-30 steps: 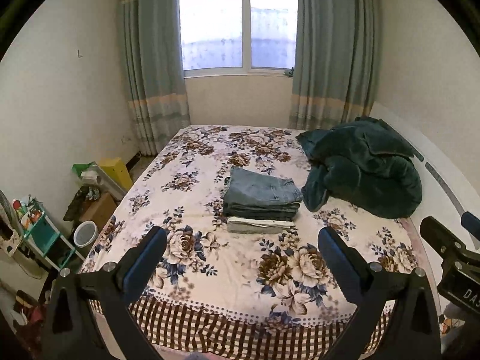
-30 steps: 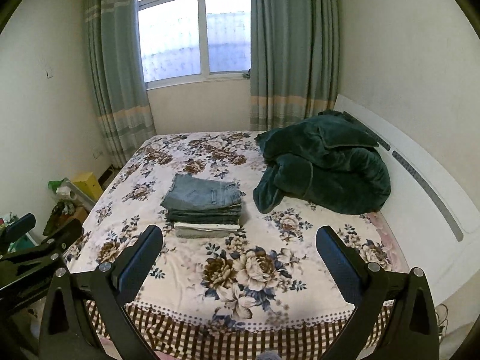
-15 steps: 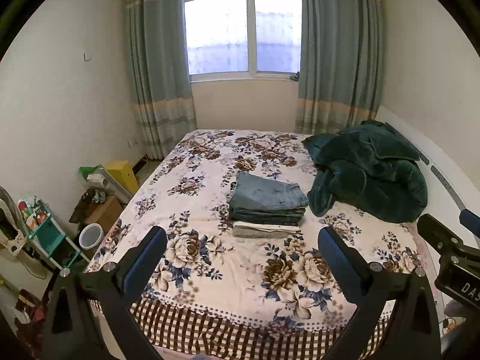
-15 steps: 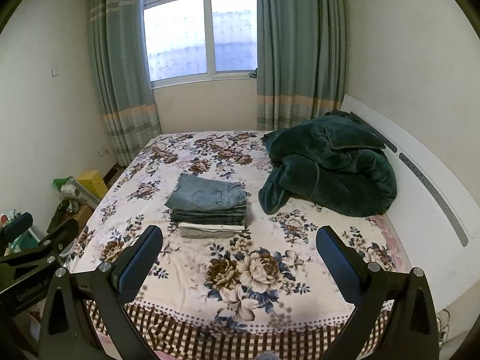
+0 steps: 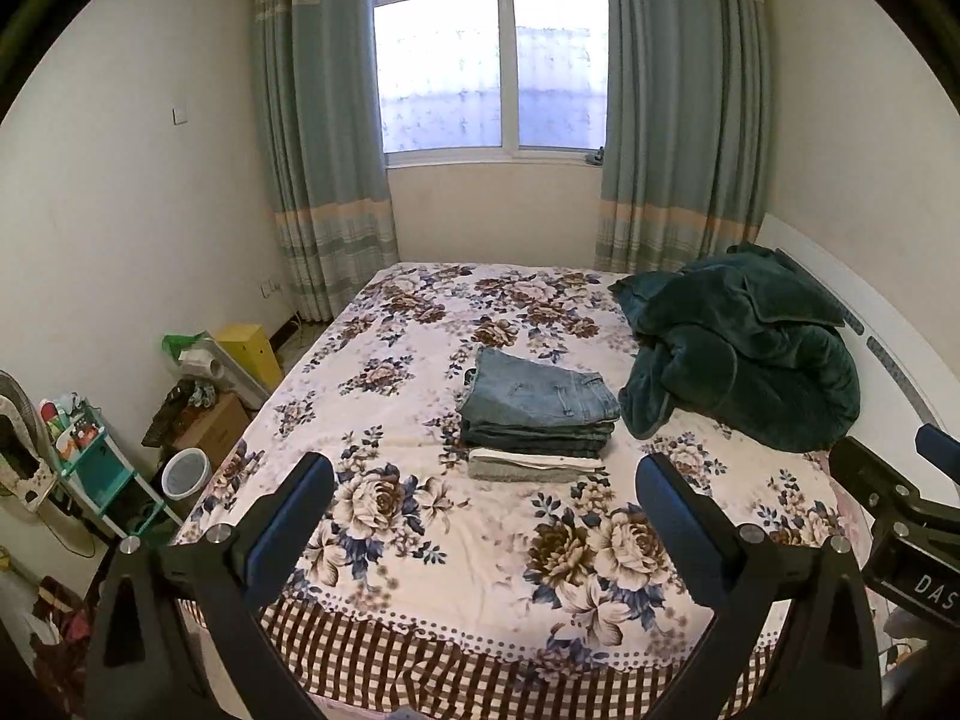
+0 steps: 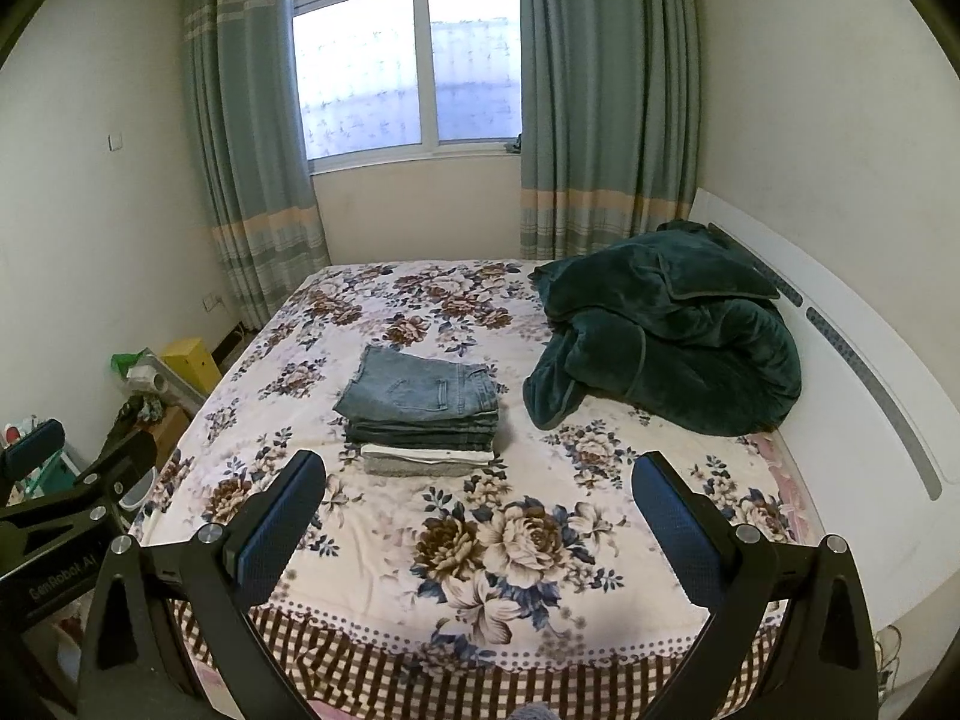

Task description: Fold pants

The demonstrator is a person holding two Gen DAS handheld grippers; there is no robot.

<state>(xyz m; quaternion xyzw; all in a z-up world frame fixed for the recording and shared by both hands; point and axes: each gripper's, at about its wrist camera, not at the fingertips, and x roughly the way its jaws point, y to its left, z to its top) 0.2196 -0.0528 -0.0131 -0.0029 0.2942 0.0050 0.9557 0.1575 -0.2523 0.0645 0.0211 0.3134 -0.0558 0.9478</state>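
A stack of folded pants [image 5: 537,417] lies in the middle of the floral bed [image 5: 420,546], blue jeans on top and a pale pair at the bottom. It also shows in the right wrist view [image 6: 423,414]. My left gripper [image 5: 483,504] is open and empty, held back over the foot of the bed, well short of the stack. My right gripper [image 6: 477,501] is open and empty at the same distance. The right gripper's body shows at the right edge of the left wrist view [image 5: 900,516].
A crumpled dark green blanket [image 5: 744,348] lies on the bed right of the stack, against the white headboard [image 6: 864,372]. Boxes, a small bin [image 5: 186,471] and a teal shelf [image 5: 90,468] crowd the floor left of the bed. Window and curtains behind.
Both grippers have drawn back and risen from the bed; the stack looks smaller and farther. Nothing on the bed has moved.
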